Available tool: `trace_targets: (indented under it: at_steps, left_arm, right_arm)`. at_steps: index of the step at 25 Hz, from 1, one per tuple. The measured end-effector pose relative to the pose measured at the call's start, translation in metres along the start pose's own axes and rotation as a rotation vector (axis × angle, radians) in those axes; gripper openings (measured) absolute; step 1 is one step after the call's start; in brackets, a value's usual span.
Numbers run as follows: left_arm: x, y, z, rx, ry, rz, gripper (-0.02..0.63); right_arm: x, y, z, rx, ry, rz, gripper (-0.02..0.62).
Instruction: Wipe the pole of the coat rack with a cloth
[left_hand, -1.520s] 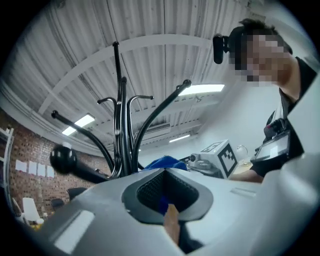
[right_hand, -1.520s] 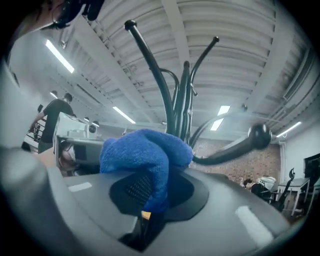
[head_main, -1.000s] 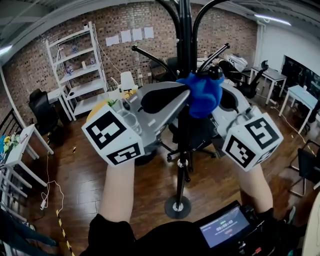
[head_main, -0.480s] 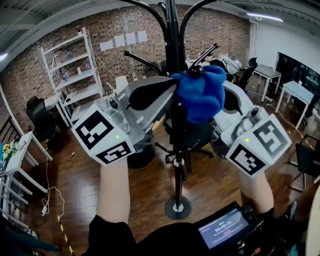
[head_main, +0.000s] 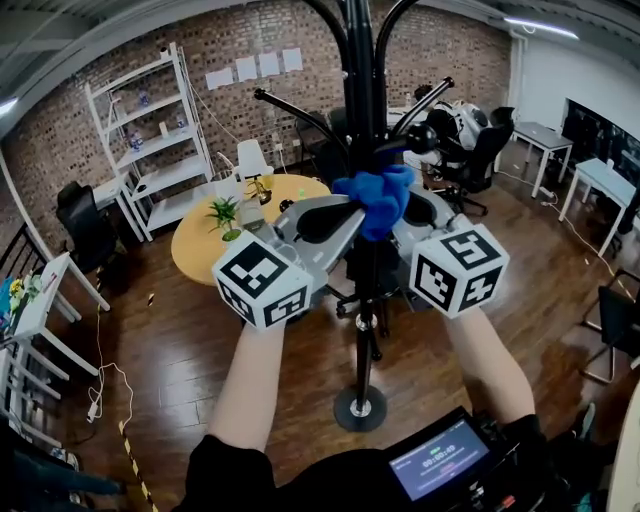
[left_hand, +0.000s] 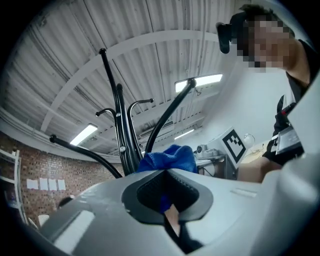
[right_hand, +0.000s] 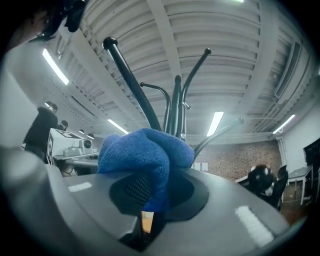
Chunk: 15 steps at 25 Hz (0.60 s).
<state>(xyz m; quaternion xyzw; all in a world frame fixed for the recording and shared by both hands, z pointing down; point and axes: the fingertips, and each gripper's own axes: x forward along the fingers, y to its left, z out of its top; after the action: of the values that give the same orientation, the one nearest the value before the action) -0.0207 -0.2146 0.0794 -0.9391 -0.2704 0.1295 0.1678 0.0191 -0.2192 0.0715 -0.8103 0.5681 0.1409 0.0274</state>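
Brick office: prob mid-wipe, your left gripper (head_main: 345, 212) & right gripper (head_main: 405, 205) both clamped on cloth (head_main: 378, 198) at pole (head_main: 362, 300); next, slide down.

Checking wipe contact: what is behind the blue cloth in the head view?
The coat rack's black pole runs behind the blue cloth; the stretch it covers is hidden.

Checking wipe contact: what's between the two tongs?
The blue cloth, bunched at the coat rack pole, between left tongs and right tongs, both pinching it; head view shows it.
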Motion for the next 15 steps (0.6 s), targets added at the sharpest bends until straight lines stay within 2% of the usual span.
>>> trace_targets:
  at_steps: [4, 8, 15]
  left_arm:
    - [0.0, -0.005, -0.029, -0.039, 0.005, -0.002, 0.005]
    - [-0.004, -0.024, -0.071, -0.102, -0.007, -0.046, 0.005]
    - [-0.015, -0.058, -0.163, -0.225, 0.074, -0.105, 0.005]
  right_arm:
    - [-0.007, 0.0, -0.024, 0.045, -0.008, 0.006, 0.052]
    - [-0.02, 0.004, -0.071, 0.095, 0.044, 0.029, 0.051]
    - [-0.042, 0.012, -0.174, 0.195, 0.216, 0.063, 0.051]
